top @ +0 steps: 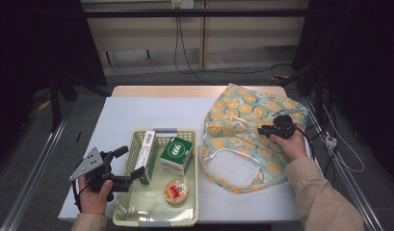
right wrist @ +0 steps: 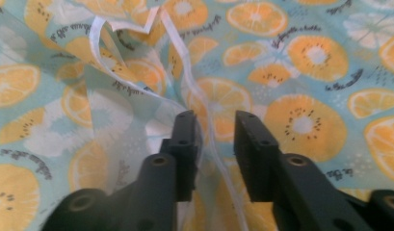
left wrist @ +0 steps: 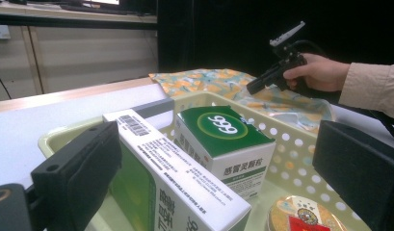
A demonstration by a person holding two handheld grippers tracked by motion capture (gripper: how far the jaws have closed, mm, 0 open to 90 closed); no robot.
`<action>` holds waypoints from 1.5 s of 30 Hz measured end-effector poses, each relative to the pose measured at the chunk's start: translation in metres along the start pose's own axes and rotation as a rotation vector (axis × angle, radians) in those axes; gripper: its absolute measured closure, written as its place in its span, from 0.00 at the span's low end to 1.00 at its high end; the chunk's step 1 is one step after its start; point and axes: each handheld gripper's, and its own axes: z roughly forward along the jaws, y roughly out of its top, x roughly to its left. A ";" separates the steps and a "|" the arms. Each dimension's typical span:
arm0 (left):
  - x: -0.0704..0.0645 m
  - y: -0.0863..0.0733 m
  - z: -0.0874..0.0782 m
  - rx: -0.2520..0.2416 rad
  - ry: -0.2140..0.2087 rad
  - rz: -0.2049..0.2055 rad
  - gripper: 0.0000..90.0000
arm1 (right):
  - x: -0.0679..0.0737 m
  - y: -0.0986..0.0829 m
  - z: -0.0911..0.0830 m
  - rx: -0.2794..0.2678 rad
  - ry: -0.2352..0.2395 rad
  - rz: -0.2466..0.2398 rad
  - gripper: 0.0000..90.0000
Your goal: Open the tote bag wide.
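Packing scene on a white tabletop (top: 127, 115). Left tool (top: 129, 166), jaws apart, straddles the near end of a tall white-and-green carton (top: 147, 156) standing on its long edge inside the pale perforated basket (top: 156, 219); in the high view its long axis runs away from the person, barcode end farthest. Beside it sit a green box (top: 176, 154) and a round tin (top: 176, 191). Right tool (right wrist: 215, 139), jaws slightly apart, hovers over the white-edged rim of the fruit-print bag (top: 247, 134), which lies flat to the right of the basket, mouth toward the person. Likely risks: closing near one end may let the carton pivot and knock the green box; the thin bag fabric may slip or bunch, leaving the mouth closed.
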 end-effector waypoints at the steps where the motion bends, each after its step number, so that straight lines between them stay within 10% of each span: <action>1: 0.000 0.000 0.000 0.001 -0.001 0.003 0.03 | 0.002 0.002 -0.003 -0.003 -0.008 -0.010 0.72; 8: -0.001 0.001 0.001 0.000 -0.001 0.004 0.03 | 0.019 0.013 -0.024 -0.047 0.006 -0.036 0.50; 16: -0.001 0.002 0.001 -0.008 -0.004 0.006 0.03 | 0.045 0.021 -0.036 -0.089 0.054 -0.092 0.49; 28: -0.003 0.002 0.001 -0.008 -0.008 0.006 0.03 | 0.083 0.005 -0.039 -0.083 0.233 -0.144 0.99; 32: -0.002 0.002 0.001 -0.007 -0.006 0.005 0.03 | 0.095 -0.001 -0.037 -0.074 0.282 -0.155 1.00; 45: -0.002 0.002 0.001 -0.004 -0.005 0.011 0.03 | 0.055 -0.014 -0.004 -0.041 0.126 -0.080 0.83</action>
